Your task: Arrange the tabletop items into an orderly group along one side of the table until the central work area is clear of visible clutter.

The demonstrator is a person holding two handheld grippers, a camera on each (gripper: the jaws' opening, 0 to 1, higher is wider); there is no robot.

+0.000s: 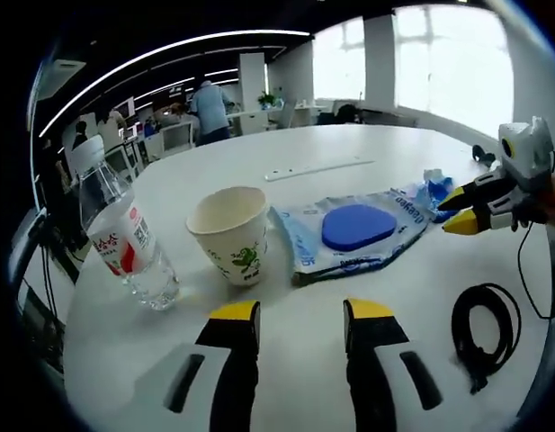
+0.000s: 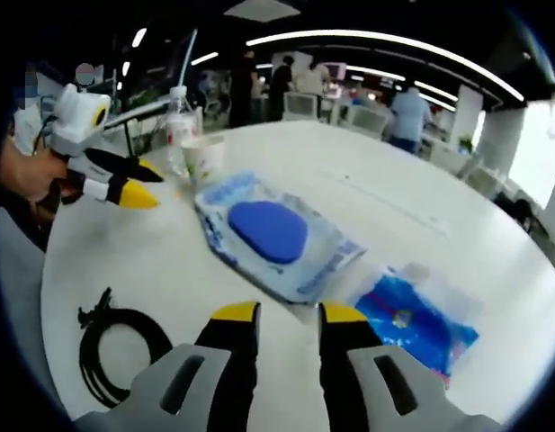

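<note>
My left gripper stands open over bare table, just short of a paper cup with a green print. A clear water bottle with a red label is left of the cup. Right of the cup lies a clear packet holding a blue pad, with a small blue packet at its far end. My right gripper is open, its fingers at the near edge of the pad packet, the small blue packet to its right. Nothing sits between either pair of jaws.
A coiled black cable lies near the table edge, and also shows as a cable coil left of my right gripper. A white strip lies farther back on the white table. People and desks fill the office behind.
</note>
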